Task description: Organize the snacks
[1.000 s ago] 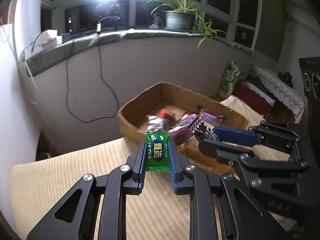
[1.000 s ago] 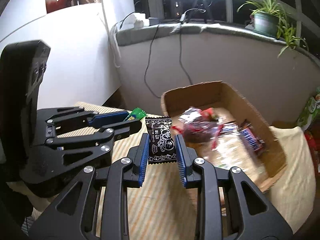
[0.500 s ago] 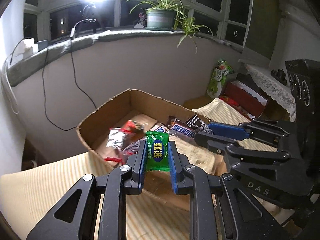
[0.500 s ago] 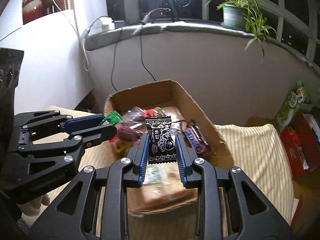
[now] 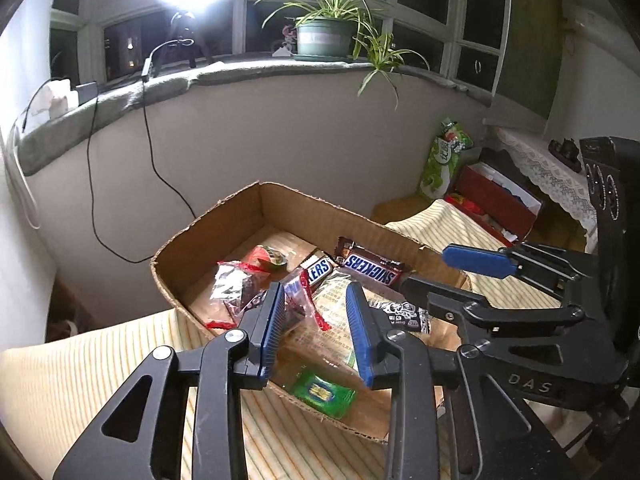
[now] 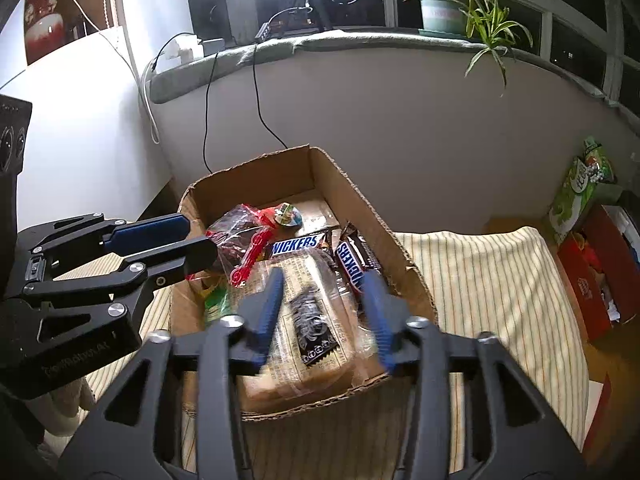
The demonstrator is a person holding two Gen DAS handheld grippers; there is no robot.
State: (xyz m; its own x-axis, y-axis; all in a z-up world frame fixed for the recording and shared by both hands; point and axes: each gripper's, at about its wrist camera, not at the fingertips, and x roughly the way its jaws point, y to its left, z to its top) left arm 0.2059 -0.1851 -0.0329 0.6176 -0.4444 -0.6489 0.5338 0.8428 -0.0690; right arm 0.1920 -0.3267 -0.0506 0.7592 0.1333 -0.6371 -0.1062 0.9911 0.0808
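Left tool point(image 5: 316, 328) and right tool point(image 6: 322, 312) opening, nothing between. Green candy point(image 5: 322, 394) and black candy point(image 6: 310, 330) dropped into box point(image 6: 248, 184) with other snacks. No loose snacks seen on table point(image 6: 480, 280).

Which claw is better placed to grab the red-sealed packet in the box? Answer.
Left. Both claws' jaws are opening, empty, but the left claw hangs right over the packet; the right claw is over the bread.
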